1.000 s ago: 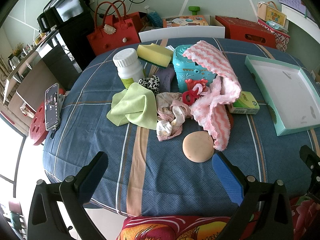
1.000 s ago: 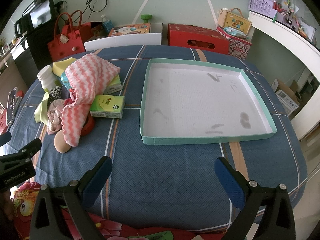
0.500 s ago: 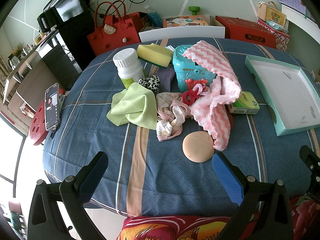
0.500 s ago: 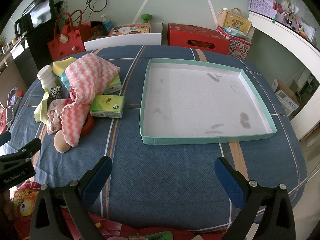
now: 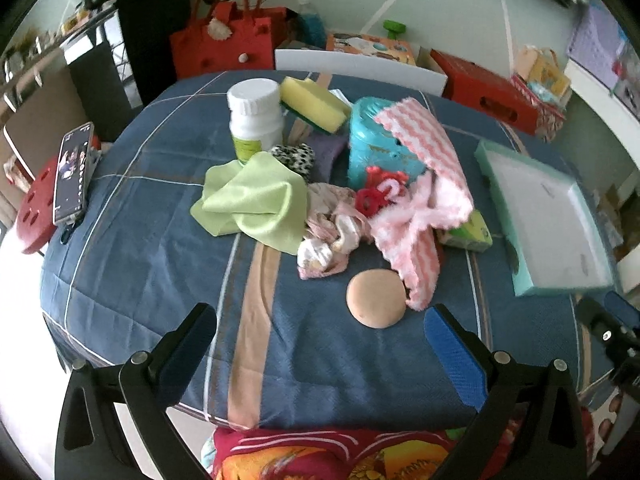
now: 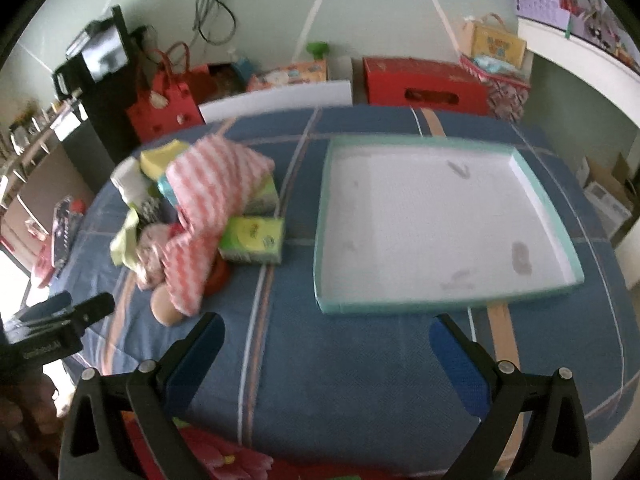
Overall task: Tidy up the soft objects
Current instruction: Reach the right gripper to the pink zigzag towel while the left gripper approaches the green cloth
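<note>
Both the left gripper (image 5: 320, 344) and right gripper (image 6: 326, 346) hover wide open over the tablecloth (image 5: 152, 248), holding nothing.

Pale green wall (image 6: 380, 12) with dangling cables (image 6: 212, 16) backs a white chair (image 5: 360, 68) and black cabinet (image 5: 156, 24).

Cloth pile (image 5: 256, 204) left of tray (image 6: 532, 184), towel (image 5: 420, 152) on box (image 5: 372, 148)

Left gripper (image 5: 320, 328) is hovering over the table's near edge, jaws spread wide, gripping nothing. Right gripper (image 6: 326, 338) is hovering likewise, jaws spread, empty.
</note>
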